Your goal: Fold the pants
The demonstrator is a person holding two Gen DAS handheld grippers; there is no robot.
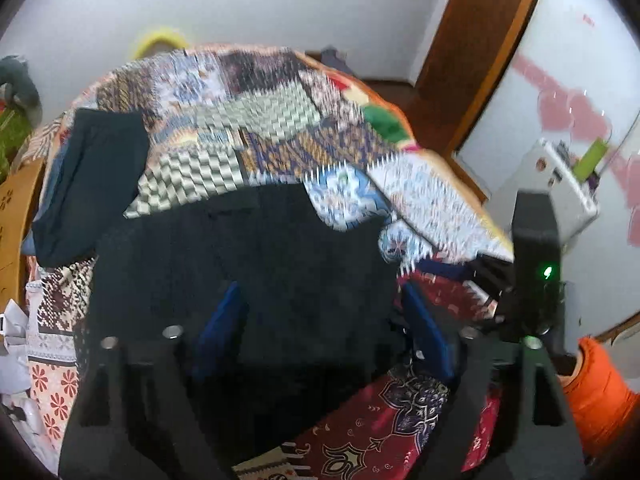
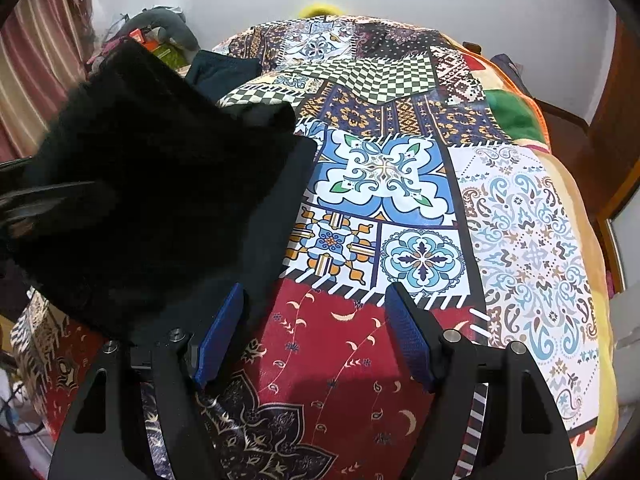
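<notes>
Black pants (image 1: 256, 264) lie in a heap on the patchwork bedspread (image 1: 224, 128). My left gripper (image 1: 320, 294) stands over them, open, its blue pads (image 1: 222, 320) wide apart and the cloth lying loose between and under them. The right gripper (image 2: 316, 292) is open over bare bedspread (image 2: 384, 176), with nothing between its fingers. In the right wrist view the pants (image 2: 160, 200) fill the left side, just beyond the left pad (image 2: 220, 340). The right tool's black body (image 1: 534, 240), with a green light, shows at the right of the left wrist view.
A second dark folded garment (image 1: 92, 184) (image 2: 224, 68) lies at the bed's far left. A person's orange sleeve (image 1: 600, 392) is at the lower right. A wooden door frame (image 1: 480, 60) and a white wall stand beyond the bed. Clutter (image 2: 160, 36) sits at the back left.
</notes>
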